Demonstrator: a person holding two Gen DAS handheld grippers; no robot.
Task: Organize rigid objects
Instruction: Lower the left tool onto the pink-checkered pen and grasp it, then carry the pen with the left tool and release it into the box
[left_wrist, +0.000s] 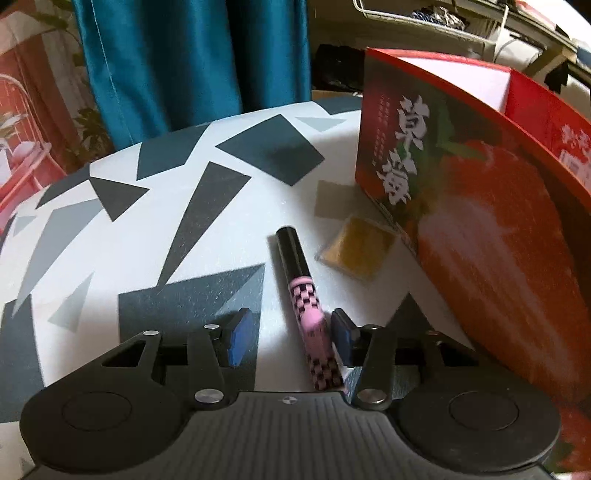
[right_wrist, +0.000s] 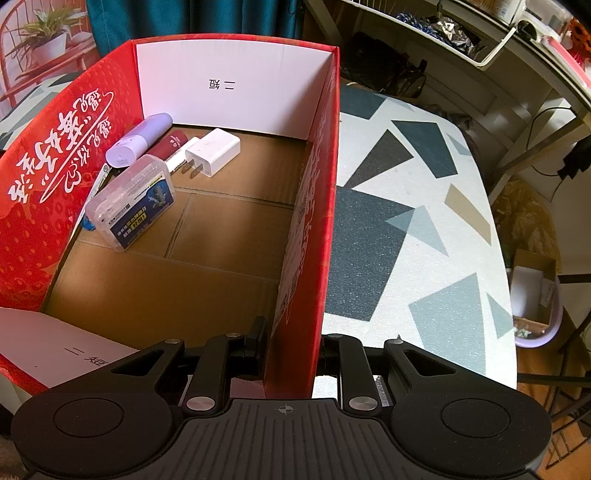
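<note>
mid-pickup: left gripper (left_wrist: 291, 332) spread wide around the pink checkered pen (left_wrist: 308, 310) lying on the table (left_wrist: 110, 229) beside the red box (left_wrist: 480, 206), nearer the right pad. right gripper (right_wrist: 291, 350) pinching the box's wall. next, likely: close squarely on the pen, lift, drop into the box.
</note>
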